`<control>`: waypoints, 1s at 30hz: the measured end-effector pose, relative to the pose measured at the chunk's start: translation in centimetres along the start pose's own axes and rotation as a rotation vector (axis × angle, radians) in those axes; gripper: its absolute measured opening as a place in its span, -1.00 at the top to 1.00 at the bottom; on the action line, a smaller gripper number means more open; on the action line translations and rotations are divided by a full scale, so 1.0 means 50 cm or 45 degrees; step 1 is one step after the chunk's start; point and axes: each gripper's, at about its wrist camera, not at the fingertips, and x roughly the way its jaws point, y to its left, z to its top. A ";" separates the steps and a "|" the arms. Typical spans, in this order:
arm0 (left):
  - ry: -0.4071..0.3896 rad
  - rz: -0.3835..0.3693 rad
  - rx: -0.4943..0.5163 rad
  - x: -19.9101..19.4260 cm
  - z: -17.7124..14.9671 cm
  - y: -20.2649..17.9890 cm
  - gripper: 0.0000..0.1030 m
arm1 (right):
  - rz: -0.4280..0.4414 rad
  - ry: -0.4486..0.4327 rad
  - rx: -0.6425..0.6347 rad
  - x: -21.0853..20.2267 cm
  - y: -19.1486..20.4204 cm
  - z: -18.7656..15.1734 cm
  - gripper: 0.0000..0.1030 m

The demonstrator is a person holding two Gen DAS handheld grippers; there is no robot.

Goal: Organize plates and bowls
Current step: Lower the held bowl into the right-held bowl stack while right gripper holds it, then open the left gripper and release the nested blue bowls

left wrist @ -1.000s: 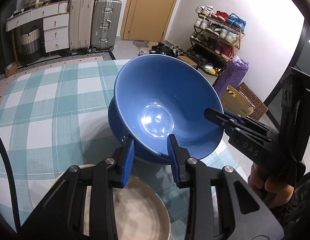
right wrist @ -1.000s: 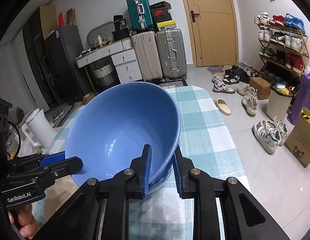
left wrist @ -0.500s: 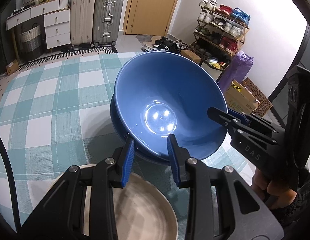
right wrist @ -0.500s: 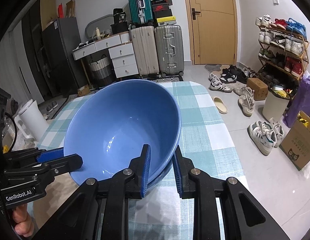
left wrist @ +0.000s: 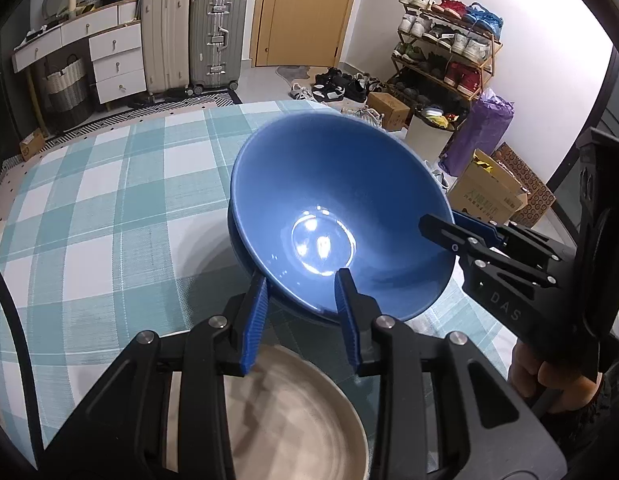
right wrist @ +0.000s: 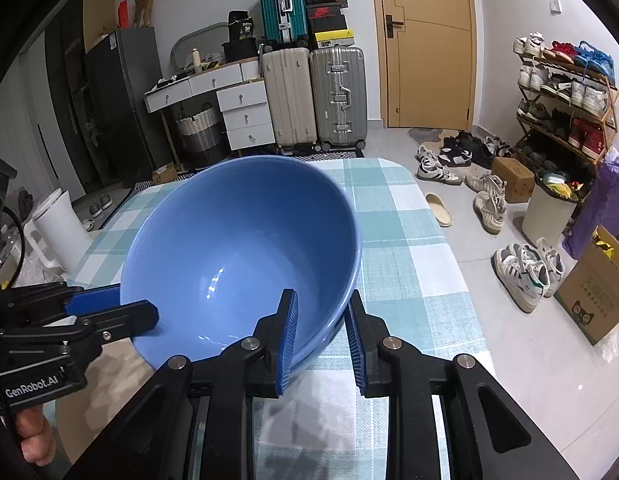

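Over the checked teal-and-white cloth of the counter [left wrist: 109, 208], a blue bowl [left wrist: 333, 216] is held tilted, nested in a second blue bowl [left wrist: 239, 248] whose rim shows just below it on the left. The upper bowl's rim is clamped at two places. In the left wrist view, the left hand-held gripper [left wrist: 301, 304] is seen with its ribbed blue pads either side of the near rim, one pad outside and one inside the bowl; whether the lower bowl's rim is also caught cannot be told. The right hand-held gripper [right wrist: 321, 332] is clenched on the rim at the bowl's right side, the wall pinched between its blue pads, and it is seen from the side in the left view [left wrist: 461, 232]. A beige plate [left wrist: 309, 416] lies on the counter directly below the left gripper, close to the bowls. A person's fingers [left wrist: 549, 380] are wrapped around the right gripper's handle. Beyond the counter, suitcases [right wrist: 317, 96], a white drawer unit [right wrist: 241, 116], a wooden door [right wrist: 429, 44] and a shoe rack [right wrist: 565, 96] are visible.
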 end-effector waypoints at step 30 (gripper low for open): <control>-0.089 -0.024 -0.118 -0.004 0.024 0.083 -0.97 | 0.105 -0.012 0.067 -0.016 -0.032 -0.006 -0.91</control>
